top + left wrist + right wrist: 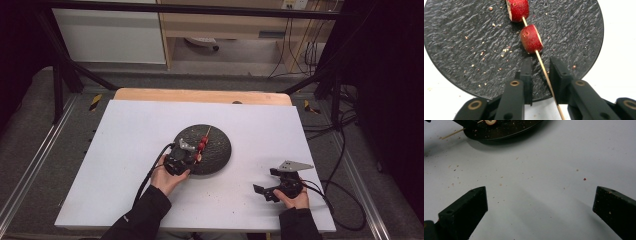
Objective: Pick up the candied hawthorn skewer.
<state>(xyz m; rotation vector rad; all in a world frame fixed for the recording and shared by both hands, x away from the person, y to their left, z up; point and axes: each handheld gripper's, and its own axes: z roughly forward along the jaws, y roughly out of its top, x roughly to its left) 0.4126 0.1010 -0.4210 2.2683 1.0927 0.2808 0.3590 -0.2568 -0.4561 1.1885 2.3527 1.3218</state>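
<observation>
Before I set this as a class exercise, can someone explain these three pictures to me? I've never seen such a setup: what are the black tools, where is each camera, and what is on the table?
A person sits at a white table holding a two-jaw gripper in each hand. One picture looks down from above; the other two come from cameras riding on the grippers. On the table lies a round dark plate bearing a wooden skewer threaded with red fruit pieces. The left gripper has its jaws either side of the skewer's bare stick, with a gap showing, so it is not yet pinched. The right gripper rests wide open above bare table, holding nothing.
</observation>
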